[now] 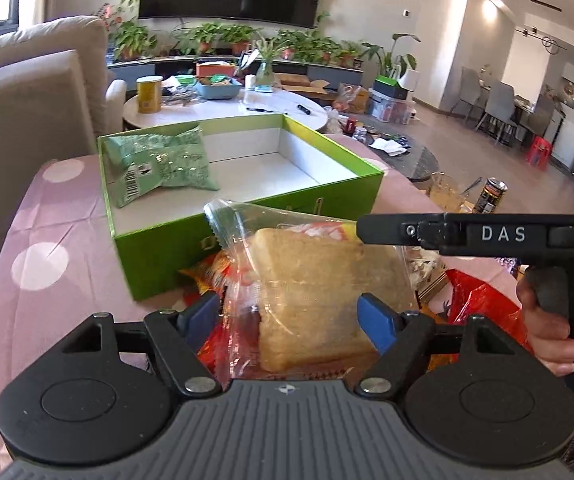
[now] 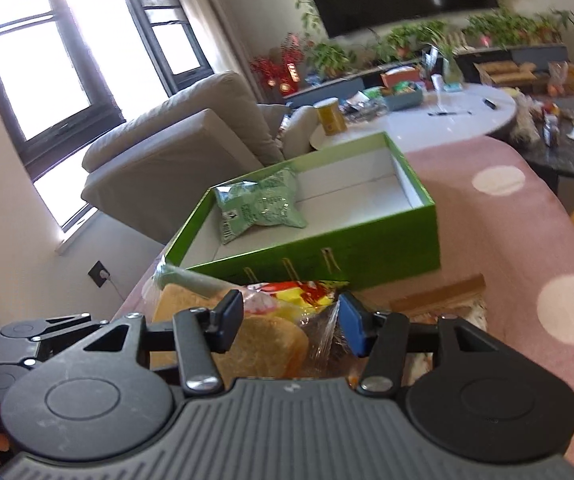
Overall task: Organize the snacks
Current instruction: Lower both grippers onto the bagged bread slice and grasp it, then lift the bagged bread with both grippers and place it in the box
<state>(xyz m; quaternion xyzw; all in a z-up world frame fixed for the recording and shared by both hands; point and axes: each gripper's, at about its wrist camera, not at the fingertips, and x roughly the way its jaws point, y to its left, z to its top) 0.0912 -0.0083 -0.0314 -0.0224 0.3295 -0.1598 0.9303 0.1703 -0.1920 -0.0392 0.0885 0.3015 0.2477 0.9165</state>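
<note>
A clear bag of sliced bread (image 1: pixel 311 292) stands tilted in front of the open green box (image 1: pixel 159 248). My left gripper (image 1: pixel 289 318) has its blue pads against both sides of the bag's lower part. My right gripper (image 1: pixel 363 230) comes in from the right and meets the bag's top corner by the yellow label. In the right wrist view the bread bag (image 2: pixel 271 344) sits between the right gripper's (image 2: pixel 290 320) pads, with plastic bunched at the right pad. A green snack packet (image 1: pixel 163 164) (image 2: pixel 259 208) lies in the box's (image 2: pixel 387 252) left end.
Red and orange snack packets (image 1: pixel 483 304) lie piled under and beside the bread on the pink dotted tablecloth (image 1: pixel 47 220). A hand (image 1: pixel 547 332) holds the right gripper's handle. A glass (image 1: pixel 447 192) and a dark can (image 1: pixel 495 196) stand past the table's right edge. A beige sofa (image 1: pixel 27 92) is at the left.
</note>
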